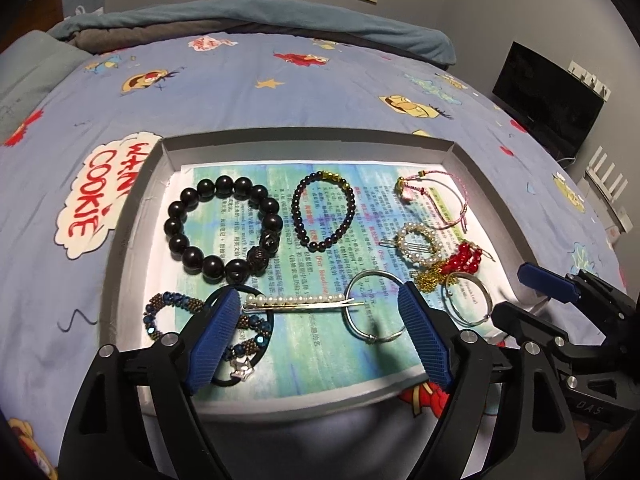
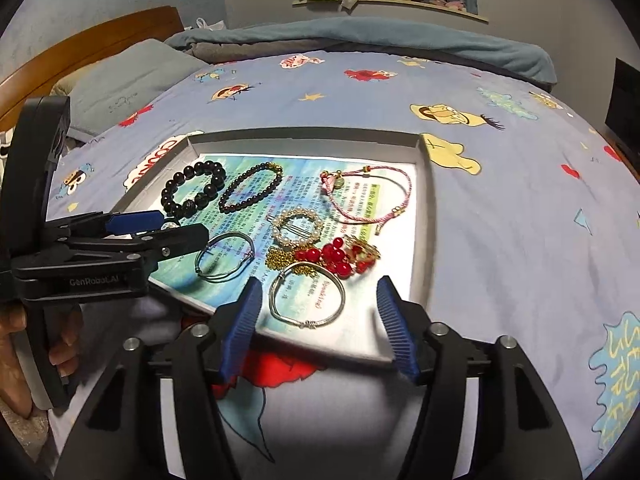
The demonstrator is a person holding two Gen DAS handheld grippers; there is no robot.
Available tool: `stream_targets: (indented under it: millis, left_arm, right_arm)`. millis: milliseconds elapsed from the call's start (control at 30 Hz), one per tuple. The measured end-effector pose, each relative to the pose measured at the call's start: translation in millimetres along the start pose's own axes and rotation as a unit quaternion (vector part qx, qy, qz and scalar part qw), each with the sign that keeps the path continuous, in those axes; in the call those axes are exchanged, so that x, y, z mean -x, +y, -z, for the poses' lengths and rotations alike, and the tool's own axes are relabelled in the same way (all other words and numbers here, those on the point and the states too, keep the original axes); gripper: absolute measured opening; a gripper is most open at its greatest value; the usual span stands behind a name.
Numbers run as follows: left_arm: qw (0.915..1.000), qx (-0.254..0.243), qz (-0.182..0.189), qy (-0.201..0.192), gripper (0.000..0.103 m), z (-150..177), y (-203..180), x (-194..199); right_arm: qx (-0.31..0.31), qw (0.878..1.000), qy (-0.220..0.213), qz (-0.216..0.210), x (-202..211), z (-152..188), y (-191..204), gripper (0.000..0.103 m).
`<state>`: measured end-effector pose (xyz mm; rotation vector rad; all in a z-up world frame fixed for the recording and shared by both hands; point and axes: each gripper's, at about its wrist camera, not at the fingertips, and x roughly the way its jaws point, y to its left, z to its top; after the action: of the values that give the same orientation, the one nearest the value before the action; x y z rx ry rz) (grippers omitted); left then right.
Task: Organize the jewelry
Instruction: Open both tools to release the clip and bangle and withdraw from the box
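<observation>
A shallow white tray lined with printed paper lies on the bed and holds the jewelry. My left gripper stands open over its near edge, and a pearl hairpin and a silver bangle lie between its jaws untouched. Beyond are a big black bead bracelet, a thin dark bead bracelet, a pink cord bracelet, a pearl ring clip and red beads. My right gripper is open around a second silver bangle, with its pads clear of it.
The bed sheet is blue with cartoon prints. A folded blanket, a grey pillow and a wooden headboard lie beyond the tray. A black screen stands at the right. A hand holds the left gripper.
</observation>
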<state>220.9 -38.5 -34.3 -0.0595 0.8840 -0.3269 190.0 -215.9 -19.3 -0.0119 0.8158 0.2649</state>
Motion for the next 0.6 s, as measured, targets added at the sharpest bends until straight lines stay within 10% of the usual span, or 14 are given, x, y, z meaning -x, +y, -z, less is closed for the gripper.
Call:
stream_targets:
  millis: [433, 600]
  left_arm:
    - [0.9989, -0.017, -0.043, -0.009, 0.097, 22.2, -5.9, 77.5]
    - [0.9955, -0.040, -0.085, -0.018, 0.098, 40.9, -11.9, 113.8]
  right_arm:
    - [0.005, 1.000, 0.001, 0.001, 59.1, 25.1, 8.7, 0.097]
    - [0.004, 1.000, -0.003, 0.011, 85.8, 31.4, 18.7, 0.097]
